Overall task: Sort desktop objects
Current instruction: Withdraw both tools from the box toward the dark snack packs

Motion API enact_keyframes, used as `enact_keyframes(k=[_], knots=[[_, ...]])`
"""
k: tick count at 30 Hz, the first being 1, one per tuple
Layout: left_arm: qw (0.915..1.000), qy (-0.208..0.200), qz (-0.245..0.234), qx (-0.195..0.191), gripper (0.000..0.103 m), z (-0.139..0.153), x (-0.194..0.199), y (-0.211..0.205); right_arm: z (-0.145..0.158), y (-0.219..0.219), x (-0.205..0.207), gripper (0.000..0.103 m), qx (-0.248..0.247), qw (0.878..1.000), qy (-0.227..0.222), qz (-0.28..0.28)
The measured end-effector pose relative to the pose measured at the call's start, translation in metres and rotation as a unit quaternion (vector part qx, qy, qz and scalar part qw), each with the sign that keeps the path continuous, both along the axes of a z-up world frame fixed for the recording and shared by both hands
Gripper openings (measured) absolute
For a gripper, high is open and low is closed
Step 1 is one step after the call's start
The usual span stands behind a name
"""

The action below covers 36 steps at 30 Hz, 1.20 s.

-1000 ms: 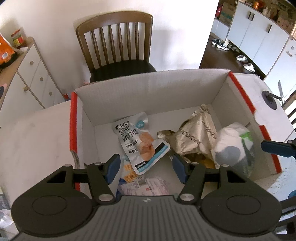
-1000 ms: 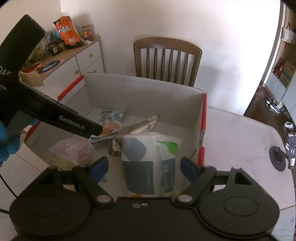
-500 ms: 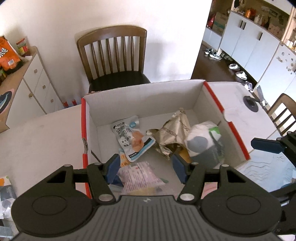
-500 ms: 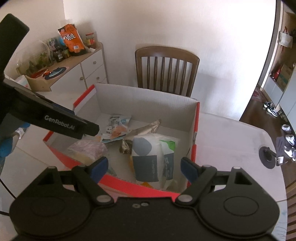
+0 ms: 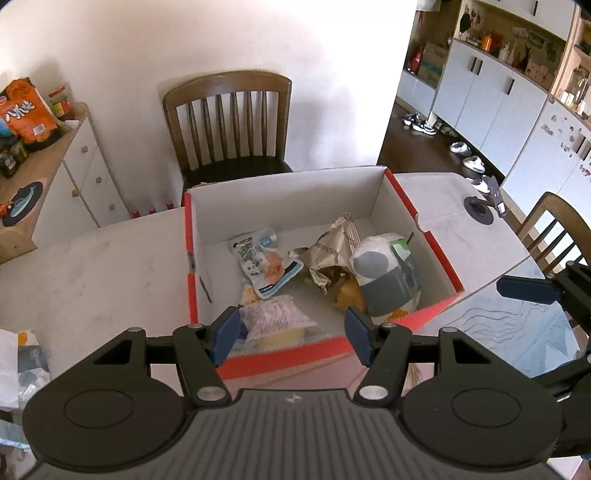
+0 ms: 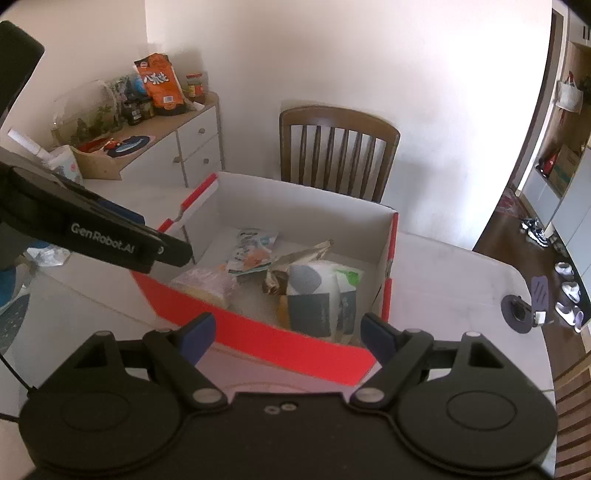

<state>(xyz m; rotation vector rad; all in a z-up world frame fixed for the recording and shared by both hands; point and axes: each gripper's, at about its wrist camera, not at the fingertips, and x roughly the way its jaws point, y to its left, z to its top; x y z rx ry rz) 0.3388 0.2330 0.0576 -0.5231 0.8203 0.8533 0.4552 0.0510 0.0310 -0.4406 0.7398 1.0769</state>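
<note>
Wooden chair (image 5: 229, 125) against the far white wall (image 5: 258, 33), white drawer cabinet (image 5: 74, 173) left, white cupboards (image 5: 491, 92) far right.

- The right hand-held gripper (image 6: 286, 332) sits at the bottom of the view, its blue-tipped fingers (image 6: 195, 330) spread with nothing between them, above the near red wall of the box.
- The red cardboard box (image 6: 266, 341) with a white inside stands open on the white worktop (image 6: 450, 295).
- Inside lie a grey, white and green packet (image 6: 317, 295) at the right, a crumpled foil bag (image 6: 299, 256) behind it, a pale blue snack pouch (image 6: 253, 251) toward the back, and a clear wrapped packet (image 6: 205, 282) at the left.
- The left hand-held gripper (image 6: 162, 240) reaches in from the left, its tip over the box's left edge.
- A wooden chair (image 6: 338, 147) stands behind the box.
- A white cabinet (image 6: 192, 142) at the left carries an orange bag (image 6: 159, 83) and jars.
</note>
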Motion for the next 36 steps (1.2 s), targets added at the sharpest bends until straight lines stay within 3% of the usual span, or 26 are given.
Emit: enact_keyframes(k=[8,10,16,21,23,25,36], knots=[[0.9999,-0.007,-0.009,0.006,0.066,0.004,-0.022,-0.028,0.001,-0.019,-0.026,0.088,0.0,1.0,-0.003,0.009],[0.9999,-0.009,-0.009,0.002,0.072,0.002,-0.026,-0.035,0.0,-0.024,-0.032,0.088,0.001,1.0,-0.002,0.008],[0.9999,0.002,-0.01,0.001,0.083,-0.009,-0.036,-0.059,-0.006,-0.041,-0.053,0.09,-0.001,1.0,0.002,0.012],[1.0,0.005,-0.006,-0.005,0.086,-0.023,-0.047,-0.075,-0.014,-0.049,-0.07,0.093,-0.007,1.0,0.005,0.012],[0.9999,0.007,-0.003,-0.008,0.091,-0.03,-0.051,-0.08,-0.019,-0.051,-0.077,0.095,-0.011,1.0,0.003,0.01],[0.9999,0.007,0.003,-0.011,0.103,-0.036,-0.056,-0.084,-0.025,-0.053,-0.084,0.096,-0.016,1.0,0.002,0.007],[0.9985,0.027,0.012,-0.046,0.103,-0.083,-0.064,-0.102,-0.061,-0.06,-0.11,0.097,-0.026,0.999,0.027,-0.018]])
